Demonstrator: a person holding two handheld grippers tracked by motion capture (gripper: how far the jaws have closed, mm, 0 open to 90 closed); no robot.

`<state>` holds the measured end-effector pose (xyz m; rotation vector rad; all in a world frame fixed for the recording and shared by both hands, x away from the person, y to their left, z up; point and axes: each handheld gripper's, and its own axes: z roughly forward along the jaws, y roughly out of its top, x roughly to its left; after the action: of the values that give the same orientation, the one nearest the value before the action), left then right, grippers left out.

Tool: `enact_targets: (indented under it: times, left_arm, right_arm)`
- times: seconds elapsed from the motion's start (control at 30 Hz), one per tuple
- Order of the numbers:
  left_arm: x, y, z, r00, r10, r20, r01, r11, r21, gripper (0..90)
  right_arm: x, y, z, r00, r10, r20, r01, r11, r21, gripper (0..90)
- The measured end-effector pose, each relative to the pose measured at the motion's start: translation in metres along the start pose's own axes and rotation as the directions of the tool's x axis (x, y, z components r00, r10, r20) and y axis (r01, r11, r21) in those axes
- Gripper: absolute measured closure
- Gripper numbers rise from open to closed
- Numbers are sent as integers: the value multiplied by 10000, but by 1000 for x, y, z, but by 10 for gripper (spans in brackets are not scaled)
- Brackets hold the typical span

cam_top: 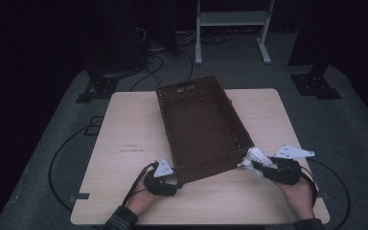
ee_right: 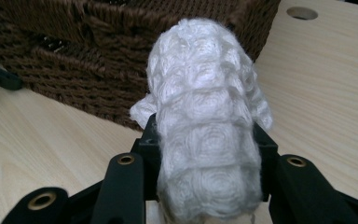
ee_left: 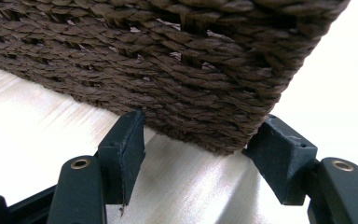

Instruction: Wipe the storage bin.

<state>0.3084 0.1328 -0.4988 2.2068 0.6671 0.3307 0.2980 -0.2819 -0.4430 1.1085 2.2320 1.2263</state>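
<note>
A dark brown woven basket [cam_top: 203, 165] stands skewed on the pale wooden table [cam_top: 124, 124], with nothing inside it. My left gripper [cam_top: 176, 178] is at its near left corner. In the left gripper view the two pads [ee_left: 121, 149] sit on either side of that corner of the basket [ee_left: 168, 70] and touch the weave. My right gripper [cam_top: 256, 162] is by the near right corner, shut on a white knitted cloth [cam_top: 255, 155]. In the right gripper view the cloth [ee_right: 205, 93] bulges up between the jaws of the gripper [ee_right: 205, 140], in front of the basket wall [ee_right: 74, 60].
A white metal frame [cam_top: 232, 19] stands on the floor beyond the table. Cables [cam_top: 62, 158] loop on the floor to the left and right. A round hole [ee_right: 301, 12] is cut in the tabletop near the basket. Bare tabletop lies left of the basket.
</note>
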Motion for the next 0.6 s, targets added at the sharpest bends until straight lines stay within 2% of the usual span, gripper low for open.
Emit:
enact_targets:
  times: [0.27,0.6]
  left_arm:
    - [0,0,0,10000,17,2,-17,10000,16,362]
    - [0,0,0,10000,19,5,-19,10000,19,362]
  right_arm:
    - [0,-4,8,9999,40,-110,-36,9996,281,595]
    - [-2,-13,19,9998,133,-162,-118,9961,876,595]
